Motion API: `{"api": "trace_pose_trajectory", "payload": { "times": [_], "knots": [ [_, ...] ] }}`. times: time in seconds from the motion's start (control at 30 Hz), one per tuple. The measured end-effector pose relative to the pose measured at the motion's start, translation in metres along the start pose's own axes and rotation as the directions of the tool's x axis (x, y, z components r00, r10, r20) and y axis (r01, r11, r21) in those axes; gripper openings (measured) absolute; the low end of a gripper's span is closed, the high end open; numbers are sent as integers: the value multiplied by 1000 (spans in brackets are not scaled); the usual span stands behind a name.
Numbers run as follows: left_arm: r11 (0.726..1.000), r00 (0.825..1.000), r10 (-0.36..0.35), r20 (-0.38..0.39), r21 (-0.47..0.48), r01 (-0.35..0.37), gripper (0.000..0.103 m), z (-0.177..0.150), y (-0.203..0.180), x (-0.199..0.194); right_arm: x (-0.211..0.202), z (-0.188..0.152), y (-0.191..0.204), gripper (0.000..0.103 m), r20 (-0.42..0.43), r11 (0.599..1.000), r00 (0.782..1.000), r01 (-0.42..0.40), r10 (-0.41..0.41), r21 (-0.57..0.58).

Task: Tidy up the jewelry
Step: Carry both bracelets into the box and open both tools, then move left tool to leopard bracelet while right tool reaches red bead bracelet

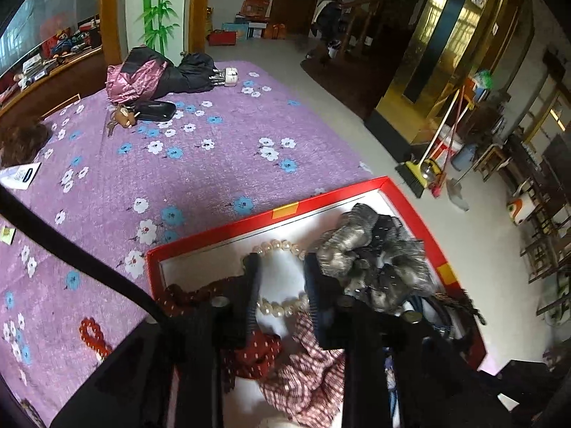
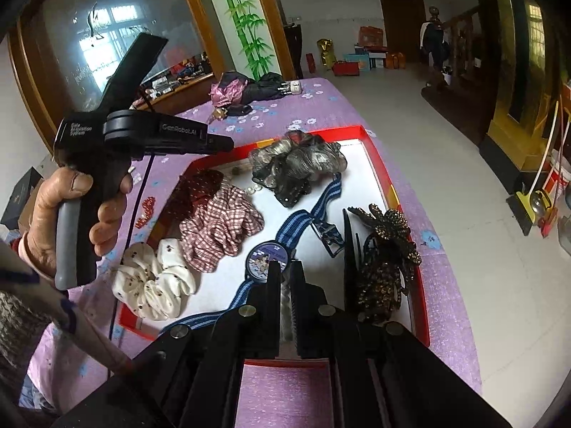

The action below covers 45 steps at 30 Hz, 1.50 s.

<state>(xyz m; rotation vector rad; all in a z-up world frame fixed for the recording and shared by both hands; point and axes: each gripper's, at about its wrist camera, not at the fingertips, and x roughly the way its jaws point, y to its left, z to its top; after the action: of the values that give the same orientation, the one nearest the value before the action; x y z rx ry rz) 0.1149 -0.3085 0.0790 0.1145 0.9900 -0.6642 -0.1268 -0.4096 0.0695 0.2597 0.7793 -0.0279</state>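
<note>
The left gripper (image 1: 282,278) hangs tilted downward with its jaws parted wide. A bare left hand (image 2: 71,214) wraps its grey handle, fingers (image 2: 107,210) curled round the front. The right gripper (image 2: 285,271) points forward, jaws nearly together with a narrow gap.

We see both views lit by soft daylight, fairly bright, colours a bit washed. In the right wrist view a window reflection (image 2: 107,25) glares on glass at 10 o'clock. Gold panels (image 1: 460,10) shine hard at 1 o'clock in the left wrist view. Shadows are weak. Heavy fisheye bending and black vignette at all corners. Gripper bodies at 6 o'clock are dark, underexposed, slightly soft. Centre detail is mildly blurred; far room is grainy.
</note>
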Motion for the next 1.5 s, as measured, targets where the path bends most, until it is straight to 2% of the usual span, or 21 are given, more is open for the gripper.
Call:
{"api": "trace_pose_trajectory", "payload": {
  "times": [0.1,0.23,0.33,0.4,0.47,0.57,0.67,0.83,0.97,1.13,1.23,1.37,1.5],
  "knots": [
    [1000,1000,-5,15,-14,5,26,-5,3,-17,-6,1,3,6,14,1000,1000,3,-3,-1],
    [999,999,22,43,-33,-21,35,-21,9,-48,-18,-1,10,6,36,1000,999,5,-4,-5],
    [998,997,31,64,-51,-27,37,-42,19,-77,-27,-3,18,6,51,1000,999,5,-4,-14],
    [997,997,34,75,-69,-29,37,-55,30,-92,-33,-6,27,9,60,1000,998,10,-8,-27],
    [996,995,41,86,-86,-33,38,-69,43,-109,-37,-8,36,18,69,999,998,13,-11,-39],
    [990,990,92,107,-119,-79,41,-89,70,-135,-43,-10,52,19,78,998,997,6,-2,-57],
    [975,978,173,115,-159,-154,42,-112,103,-161,-47,-12,73,19,82,996,997,-6,13,-83],
    [941,959,260,110,-252,-226,42,-145,162,-197,-42,-12,111,19,68,990,996,-54,63,-130],
    [899,936,337,104,-330,-287,45,-170,211,-217,-28,-15,146,30,42,981,993,-102,110,-167],
    [853,921,386,62,-405,-330,45,-198,262,-221,0,-18,186,33,-29,966,988,-152,150,-209],
    [836,918,395,34,-428,-343,45,-209,282,-212,21,-14,202,33,-73,961,984,-177,165,-211],
    [825,926,378,-5,-451,-340,45,-219,301,-191,51,3,211,33,-111,968,978,-191,174,-161],
    [827,939,342,-18,-469,-310,45,-226,312,-172,81,26,217,41,-114,982,984,-152,139,-112]
  ]
}}
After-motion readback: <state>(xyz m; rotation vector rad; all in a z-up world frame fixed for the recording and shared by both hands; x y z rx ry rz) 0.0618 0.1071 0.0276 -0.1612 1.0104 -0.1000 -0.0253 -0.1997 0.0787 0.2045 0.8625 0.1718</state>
